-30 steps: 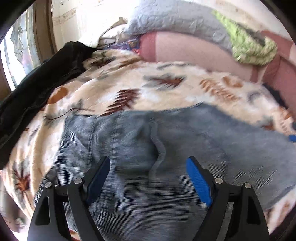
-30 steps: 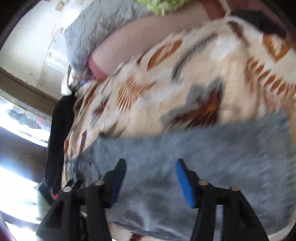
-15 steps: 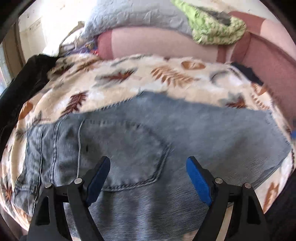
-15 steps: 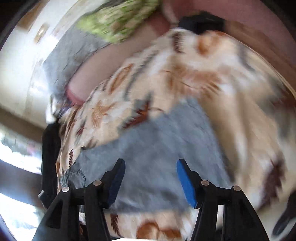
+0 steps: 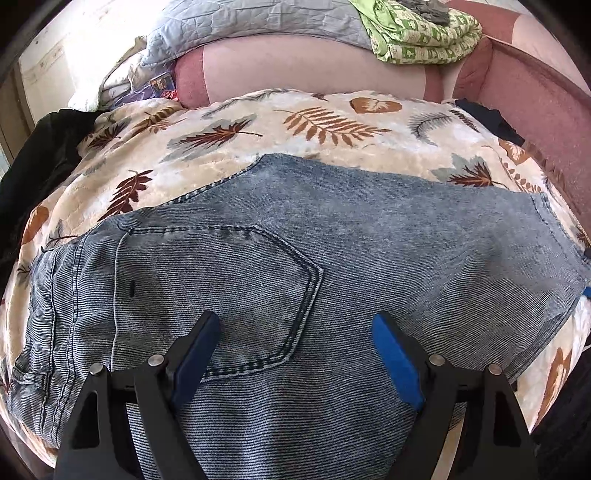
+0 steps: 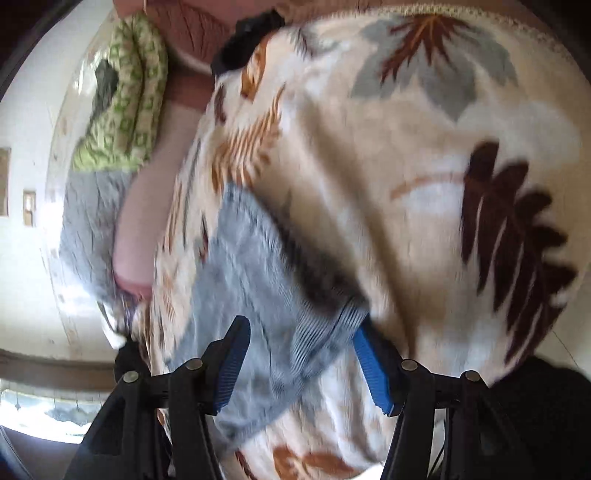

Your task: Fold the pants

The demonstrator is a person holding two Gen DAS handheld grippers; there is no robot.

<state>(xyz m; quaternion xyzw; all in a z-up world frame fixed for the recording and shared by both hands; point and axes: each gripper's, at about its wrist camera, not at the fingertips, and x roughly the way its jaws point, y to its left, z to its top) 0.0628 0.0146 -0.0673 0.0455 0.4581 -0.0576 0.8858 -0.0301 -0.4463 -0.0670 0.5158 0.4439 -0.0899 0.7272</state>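
Blue denim pants (image 5: 332,229) lie flat across a leaf-print blanket (image 5: 314,122), folded lengthwise, back pocket (image 5: 229,280) up, waistband at the left, leg hem (image 5: 546,221) at the right. My left gripper (image 5: 295,325) hovers open just above the seat, its blue pads either side of the pocket's lower corner, holding nothing. In the blurred right wrist view, my right gripper (image 6: 301,328) is at the leg end of the pants (image 6: 243,258). Its jaws are closing with the hem corner between them. The pads do not visibly press the cloth.
The blanket (image 6: 406,166) covers a pink sofa (image 5: 295,70). A grey quilt (image 5: 258,18) and a green patterned cloth (image 5: 417,33) lie on the backrest. A black garment (image 5: 33,158) lies at the left end and a dark item (image 6: 247,40) at the right.
The left gripper has shifted from the waistband area to over the back pocket, still open. The right gripper has rolled, travelled along the legs to the hem, and its jaws have narrowed.
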